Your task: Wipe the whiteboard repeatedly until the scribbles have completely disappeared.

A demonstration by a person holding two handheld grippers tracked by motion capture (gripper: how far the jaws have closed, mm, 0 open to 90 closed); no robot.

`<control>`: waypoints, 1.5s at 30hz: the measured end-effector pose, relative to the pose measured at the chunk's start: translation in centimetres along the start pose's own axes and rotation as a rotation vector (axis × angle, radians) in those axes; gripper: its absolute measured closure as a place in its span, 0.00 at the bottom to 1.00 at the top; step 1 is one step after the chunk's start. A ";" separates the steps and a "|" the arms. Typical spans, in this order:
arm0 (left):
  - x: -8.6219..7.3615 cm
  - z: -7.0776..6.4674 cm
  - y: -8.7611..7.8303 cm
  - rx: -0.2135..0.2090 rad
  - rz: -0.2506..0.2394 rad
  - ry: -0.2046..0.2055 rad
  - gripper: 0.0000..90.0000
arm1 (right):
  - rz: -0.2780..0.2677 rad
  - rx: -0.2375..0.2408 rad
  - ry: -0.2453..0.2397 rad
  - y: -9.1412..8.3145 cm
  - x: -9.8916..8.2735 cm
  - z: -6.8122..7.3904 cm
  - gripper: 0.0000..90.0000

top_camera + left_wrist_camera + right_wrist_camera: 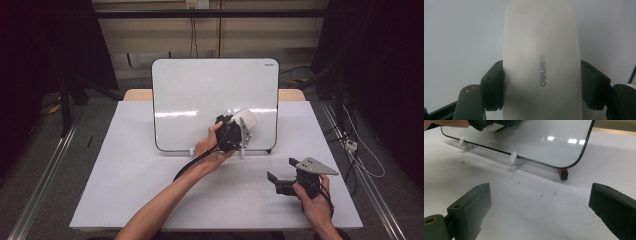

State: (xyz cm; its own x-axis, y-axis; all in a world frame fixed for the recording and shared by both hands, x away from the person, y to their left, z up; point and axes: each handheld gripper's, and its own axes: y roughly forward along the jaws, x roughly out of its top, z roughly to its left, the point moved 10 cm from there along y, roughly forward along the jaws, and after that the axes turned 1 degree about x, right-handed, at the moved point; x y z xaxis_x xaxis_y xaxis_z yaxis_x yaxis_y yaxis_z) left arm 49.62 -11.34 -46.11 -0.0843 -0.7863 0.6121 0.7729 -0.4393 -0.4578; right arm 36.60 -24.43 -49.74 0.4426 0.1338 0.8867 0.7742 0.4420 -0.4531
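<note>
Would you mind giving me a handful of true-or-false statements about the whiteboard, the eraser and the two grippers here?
1. The left gripper is shut on the white eraser. True.
2. The eraser is held against the whiteboard. True.
3. The whiteboard lies flat on the table. False: it stands propped up on small white feet.
4. The right gripper holds a marker. False: its jaws are open, with nothing between them.
5. The whiteboard is covered with writing. False: its surface looks blank.
</note>
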 end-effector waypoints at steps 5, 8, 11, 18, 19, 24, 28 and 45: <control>0.5 -1.8 0.3 -0.040 0.006 0.085 0.35 | 0.000 0.003 -0.001 0.1 0.0 0.1 0.05; 0.6 -2.0 0.3 -0.052 0.010 0.103 0.35 | 0.000 0.004 0.000 0.2 0.0 0.1 0.04; 0.6 -2.2 0.3 -0.068 0.004 0.126 0.35 | 0.002 0.005 0.000 0.1 0.0 0.1 0.05; -0.2 -3.5 0.0 -0.111 0.012 0.196 0.35 | 0.000 0.005 0.000 0.1 0.1 0.2 0.05; -0.4 -3.6 -0.2 -0.110 0.018 0.197 0.35 | 0.001 0.005 0.000 0.1 0.0 0.1 0.05; -1.7 -2.9 -0.8 -0.092 0.029 0.104 0.35 | 0.000 0.004 0.001 0.1 0.0 0.1 0.04; -2.5 -1.7 -1.2 -0.064 0.037 0.019 0.35 | 0.000 0.003 -0.002 0.1 0.0 0.0 0.05; -2.2 1.1 -4.4 -0.151 -0.096 -0.222 0.35 | 0.006 0.002 0.000 0.6 0.2 0.2 0.05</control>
State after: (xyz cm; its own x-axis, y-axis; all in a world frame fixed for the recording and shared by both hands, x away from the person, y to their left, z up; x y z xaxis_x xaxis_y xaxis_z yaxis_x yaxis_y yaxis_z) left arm 47.14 -7.16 -44.73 0.0004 -0.6310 0.7758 0.6643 -0.5798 -0.4718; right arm 37.07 -23.97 -49.84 0.4472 0.1362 0.8840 0.7707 0.4429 -0.4582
